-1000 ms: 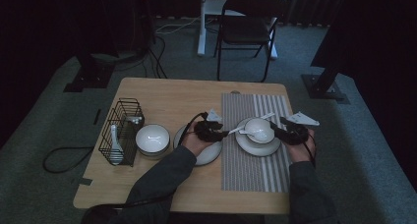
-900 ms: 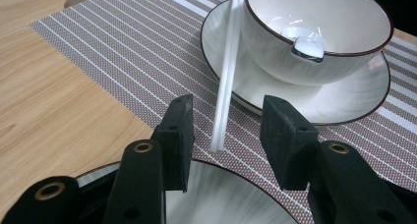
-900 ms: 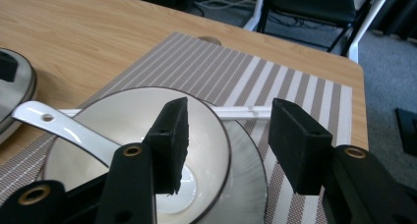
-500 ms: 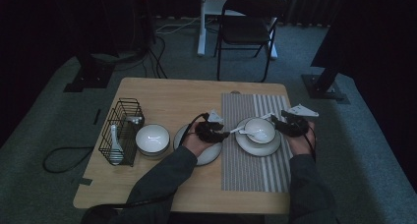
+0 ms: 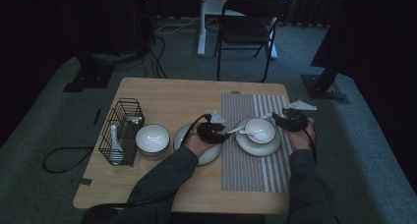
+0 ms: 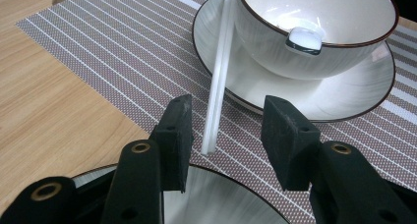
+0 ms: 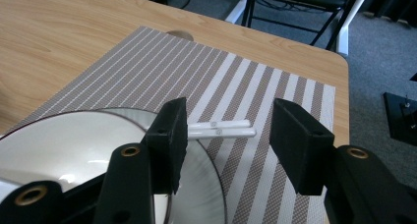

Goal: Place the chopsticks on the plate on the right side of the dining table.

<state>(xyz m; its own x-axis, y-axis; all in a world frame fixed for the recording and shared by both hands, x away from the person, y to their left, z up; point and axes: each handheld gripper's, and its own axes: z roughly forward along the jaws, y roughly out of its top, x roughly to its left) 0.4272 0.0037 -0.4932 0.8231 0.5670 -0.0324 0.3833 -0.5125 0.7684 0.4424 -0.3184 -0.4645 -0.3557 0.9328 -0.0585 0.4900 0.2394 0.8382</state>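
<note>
Chopsticks (image 6: 218, 71), white, lie as a pair across the near rim of the plate (image 6: 344, 103) under the bowl (image 6: 314, 32); their long axis runs from the left gripper (image 6: 226, 130) toward the right gripper (image 7: 226, 135), one end resting on the striped placemat (image 6: 123, 52) between the left jaws, the other end (image 7: 223, 128) between the right jaws. Both sets of jaws stand apart, pads clear of the sticks. A white spoon (image 6: 305, 37) rests in the bowl.
</note>
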